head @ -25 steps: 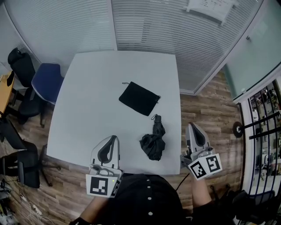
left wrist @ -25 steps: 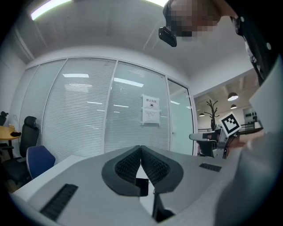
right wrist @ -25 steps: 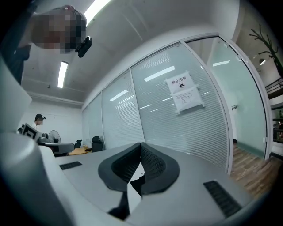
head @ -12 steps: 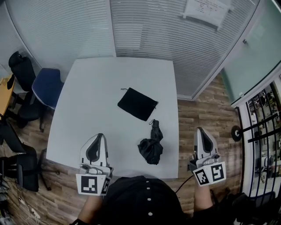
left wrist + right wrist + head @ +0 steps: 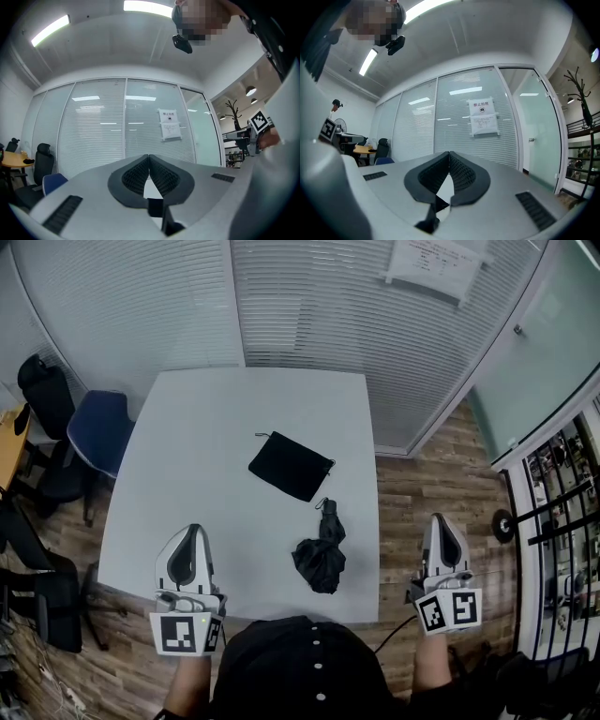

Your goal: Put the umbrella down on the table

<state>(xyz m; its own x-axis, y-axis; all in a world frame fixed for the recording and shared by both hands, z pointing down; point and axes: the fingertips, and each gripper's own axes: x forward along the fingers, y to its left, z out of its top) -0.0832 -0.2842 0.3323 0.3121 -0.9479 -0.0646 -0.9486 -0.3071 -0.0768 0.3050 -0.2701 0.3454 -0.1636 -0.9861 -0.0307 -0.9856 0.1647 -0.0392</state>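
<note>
A folded black umbrella (image 5: 322, 554) lies on the white table (image 5: 206, 456) near its front right corner, with nothing holding it. My left gripper (image 5: 193, 533) hovers over the table's front left edge, jaws shut and empty, well left of the umbrella. My right gripper (image 5: 443, 523) is off the table's right side, over the wooden floor, also shut and empty. In the left gripper view the fingertips (image 5: 149, 157) meet, and in the right gripper view the fingertips (image 5: 449, 154) meet too; both views look level at the blinds.
A flat black pouch (image 5: 291, 466) lies mid-table beyond the umbrella. A blue chair (image 5: 101, 427) and black chairs (image 5: 42, 385) stand left of the table. Glass walls with blinds (image 5: 309, 306) close the back. A black railing (image 5: 553, 512) stands at the right.
Both grippers have drawn apart and back toward me: the left one moved left along the front edge, the right one farther right off the table. The umbrella and pouch stay put.
</note>
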